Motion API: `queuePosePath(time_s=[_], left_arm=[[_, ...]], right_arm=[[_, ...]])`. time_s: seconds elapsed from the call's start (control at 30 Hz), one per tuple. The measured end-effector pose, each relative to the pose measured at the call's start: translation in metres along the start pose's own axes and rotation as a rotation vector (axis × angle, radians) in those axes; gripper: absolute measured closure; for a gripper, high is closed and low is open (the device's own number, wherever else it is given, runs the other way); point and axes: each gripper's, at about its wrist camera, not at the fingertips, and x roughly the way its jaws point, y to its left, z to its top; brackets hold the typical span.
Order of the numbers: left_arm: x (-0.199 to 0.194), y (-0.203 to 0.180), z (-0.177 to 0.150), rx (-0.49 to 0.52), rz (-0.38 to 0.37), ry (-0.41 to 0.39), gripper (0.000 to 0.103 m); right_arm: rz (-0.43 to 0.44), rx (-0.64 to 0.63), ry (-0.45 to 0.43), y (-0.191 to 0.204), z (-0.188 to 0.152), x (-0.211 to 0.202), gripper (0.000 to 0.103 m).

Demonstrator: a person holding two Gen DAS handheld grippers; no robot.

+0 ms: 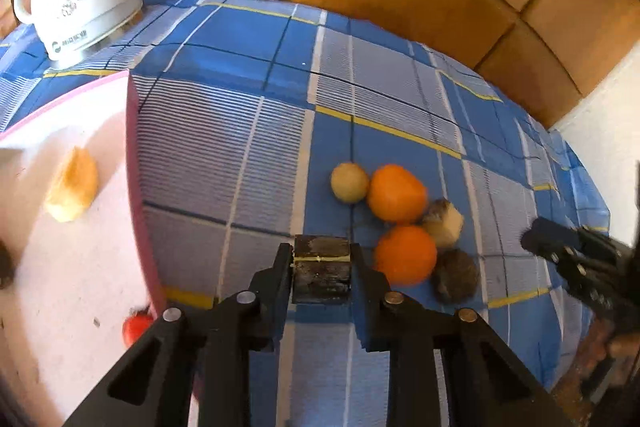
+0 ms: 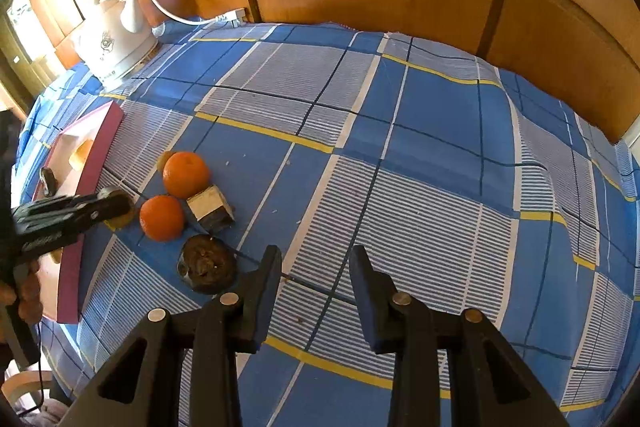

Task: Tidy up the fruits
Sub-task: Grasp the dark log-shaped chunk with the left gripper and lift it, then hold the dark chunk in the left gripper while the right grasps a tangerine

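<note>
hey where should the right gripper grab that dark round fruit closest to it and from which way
Grip the dark round fruit across its rounded sides, coming down from above. It lies flat with its broad face up, apart from the oranges, so the right gripper likely has room for both fingers.

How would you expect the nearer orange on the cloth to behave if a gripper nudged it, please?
The nearer orange looks round and smooth, so it would probably roll. It touches a dark brown fruit and a cut chunk, which may block it or get pushed. The soft cloth might slow it.
</note>
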Motion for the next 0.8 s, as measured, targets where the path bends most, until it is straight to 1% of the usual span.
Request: queuePosePath(time_s=[0.07,0.2,0.27,0.33,0.43,0.53,0.6,0.7,0.8], left_arm=[[-0.011,-0.006,-0.012,0.035,-0.011,-0.024,0.076],[-0.026,-0.028,-0.044,0.145,-0.023,-0.078,0.076],[-0.031,-0.042,-0.064,0.221,-0.009,-0.117,0.076],[-0.025,-0.056,-0.086,0.293,0.011,-0.118,0.076],[-0.013,-0.062,-0.104,0.316,0.04,-0.111,0.075],[-0.011,-0.062,-0.114,0.325,0.055,-0.168,0.075],[-0.011,-0.061,-0.115,0.319,0.057,-0.174,0.075],[-0.009,-0.058,-0.114,0.309,0.047,-0.182,0.075],[-0.006,-0.06,-0.115,0.308,0.042,-0.189,0.075]], right_arm=[[-0.002,0.004,0.005,-0.001,-0.001,0.001,0.068],[0.004,0.011,0.01,-0.001,-0.002,0.001,0.068],[0.014,0.013,0.011,-0.001,-0.002,0.001,0.068],[0.048,0.017,0.006,0.0,-0.002,0.0,0.068],[0.111,0.002,-0.008,0.006,-0.003,-0.004,0.068],[0.139,-0.022,-0.013,0.015,-0.004,-0.004,0.068],[0.163,-0.036,-0.019,0.021,-0.004,-0.005,0.068],[0.25,-0.088,-0.056,0.036,-0.006,-0.013,0.068],[0.314,-0.129,-0.061,0.055,-0.005,-0.015,0.068]])
